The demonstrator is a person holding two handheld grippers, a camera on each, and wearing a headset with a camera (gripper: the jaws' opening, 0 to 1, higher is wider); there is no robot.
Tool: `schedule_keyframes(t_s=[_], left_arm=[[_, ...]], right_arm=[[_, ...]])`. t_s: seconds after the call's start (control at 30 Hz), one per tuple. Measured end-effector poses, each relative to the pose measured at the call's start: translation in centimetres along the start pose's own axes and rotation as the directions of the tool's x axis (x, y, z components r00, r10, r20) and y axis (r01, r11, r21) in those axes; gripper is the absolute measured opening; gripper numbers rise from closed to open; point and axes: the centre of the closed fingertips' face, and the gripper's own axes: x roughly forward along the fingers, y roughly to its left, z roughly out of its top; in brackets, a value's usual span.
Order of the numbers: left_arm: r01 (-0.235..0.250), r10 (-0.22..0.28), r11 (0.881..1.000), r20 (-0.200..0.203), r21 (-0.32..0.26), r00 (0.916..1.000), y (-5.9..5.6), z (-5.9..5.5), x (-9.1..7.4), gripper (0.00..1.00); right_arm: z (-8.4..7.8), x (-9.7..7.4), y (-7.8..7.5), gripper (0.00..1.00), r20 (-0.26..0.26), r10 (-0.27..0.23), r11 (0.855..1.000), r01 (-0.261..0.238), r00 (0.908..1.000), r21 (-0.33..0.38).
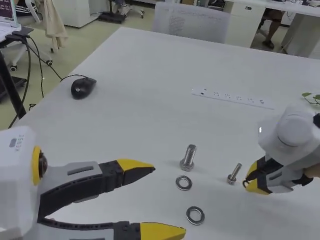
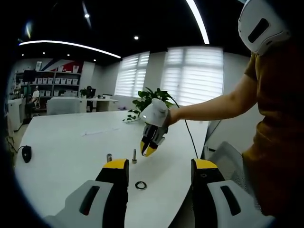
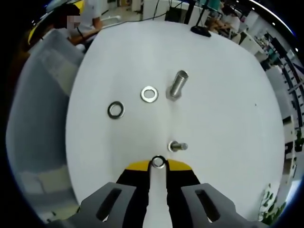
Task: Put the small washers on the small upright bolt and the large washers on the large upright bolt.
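Though tiny, shiny small washer tight between jaws of right gripper; left gripper jaws apart.

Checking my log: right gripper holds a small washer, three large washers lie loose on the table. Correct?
No. Two large washers lie loose on the table, not three; the right gripper view shows it. The right gripper does hold a small washer.

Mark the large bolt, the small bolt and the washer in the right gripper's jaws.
large bolt (image 1: 189,154), head view, on the threaded shank.
small bolt (image 1: 235,170), head view, on the middle of the shank.
small washer (image 3: 153,163), right gripper view, on the left side of the ring.
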Motion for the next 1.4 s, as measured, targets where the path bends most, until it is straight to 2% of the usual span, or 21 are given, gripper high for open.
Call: schedule_keyframes(t_s=[0.27, 0.4, 0.5, 0.8, 1.4], left_arm=[[0.0, 0.0, 1.0, 0.009, -0.001, 1.0, 0.0, 0.2, 0.0, 0.52], [-0.004, 0.004, 1.0, 0.017, -0.005, 0.9998, 0.0, 0.4, -0.1, 0.52], [-0.004, 0.004, 1.0, 0.015, -0.004, 0.9999, 0.0, 0.4, 0.0, 0.52], [-0.01, 0.011, 1.0, 0.022, -0.014, 0.9997, 0.1, 0.4, -0.2, 0.52], [-0.019, 0.02, 0.999, 0.018, -0.026, 0.9997, 0.3, 0.0, 0.0, 0.51]], right_arm=[[0.9, -1.5, -1.4, 0.12, 0.009, -0.04, 0.999, 0.04, 0.9991, -0.009], [1.2, -1.5, -1.9, 0.12, -0.008, -0.051, 0.998, 0.051, 0.9987, -0.022], [1.7, -1.5, -2.1, 0.12, 0.0, -0.049, 0.998, 0.049, 0.9988, -0.025], [2.3, -1.1, -2.5, 0.12, 0.001, -0.037, 0.999, 0.037, 0.9993, -0.038], [1.9, 0.5, -2.7, 0.12, -0.022, -0.018, 0.998, 0.016, 0.9996, -0.059]])
